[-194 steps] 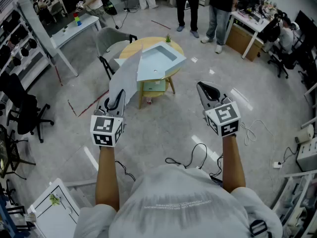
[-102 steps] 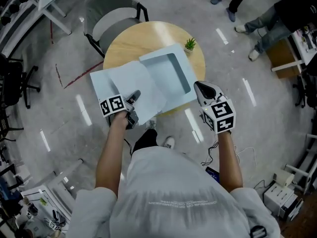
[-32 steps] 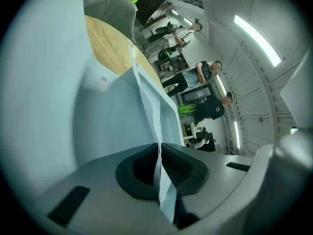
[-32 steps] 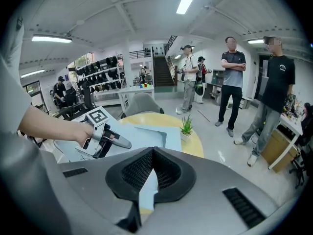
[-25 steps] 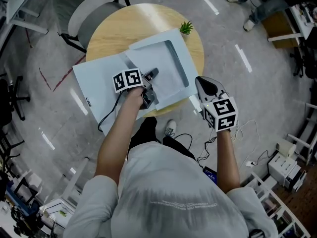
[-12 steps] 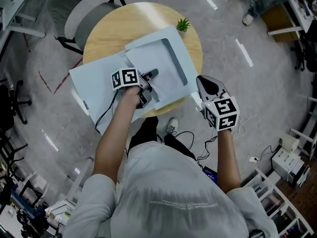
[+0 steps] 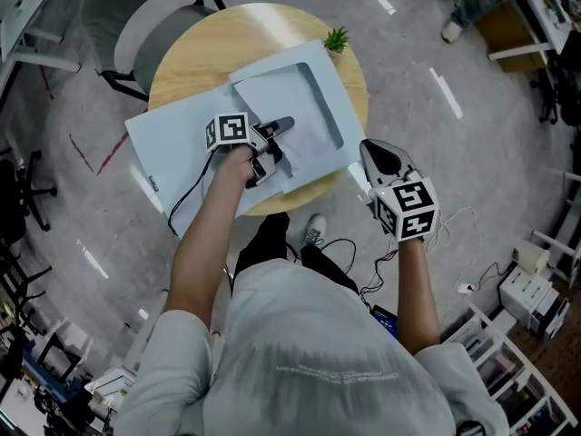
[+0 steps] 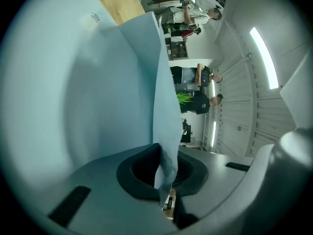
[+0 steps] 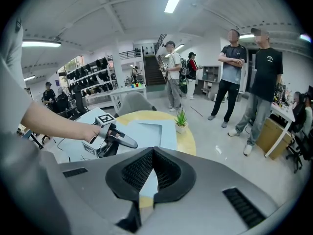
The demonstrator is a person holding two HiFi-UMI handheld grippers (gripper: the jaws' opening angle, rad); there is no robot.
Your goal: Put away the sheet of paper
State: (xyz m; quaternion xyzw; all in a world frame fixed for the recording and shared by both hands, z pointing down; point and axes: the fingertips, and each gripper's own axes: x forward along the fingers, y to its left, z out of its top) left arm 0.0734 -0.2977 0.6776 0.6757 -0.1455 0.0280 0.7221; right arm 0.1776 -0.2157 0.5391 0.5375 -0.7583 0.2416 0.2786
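A large pale blue sheet of paper (image 7: pixel 172 134) lies over the front left of the round wooden table (image 7: pixel 209 57) and hangs past its edge. Its right part overlaps a pale blue tray (image 7: pixel 338 80) with a rectangular recess. My left gripper (image 7: pixel 282 124) reaches low over that overlap and is shut on an edge of the sheet. In the left gripper view the paper (image 8: pixel 164 106) stands pinched between the jaws of the left gripper (image 8: pixel 166 180). My right gripper (image 7: pixel 376 153) hangs off the table's right front edge, shut and empty. In the right gripper view, beyond the right gripper (image 9: pixel 152 153), the left gripper (image 9: pixel 128 142) shows.
A small potted plant (image 7: pixel 336 38) stands at the table's far edge beside the tray. A grey chair (image 7: pixel 136 16) sits behind the table at the left. Cables (image 7: pixel 345 243) trail on the floor by my feet. Two people (image 9: pixel 234 77) stand beyond the table.
My left gripper has edged a little further over the tray, rolling slightly, and the sheet has shifted with it. The right gripper has kept still.
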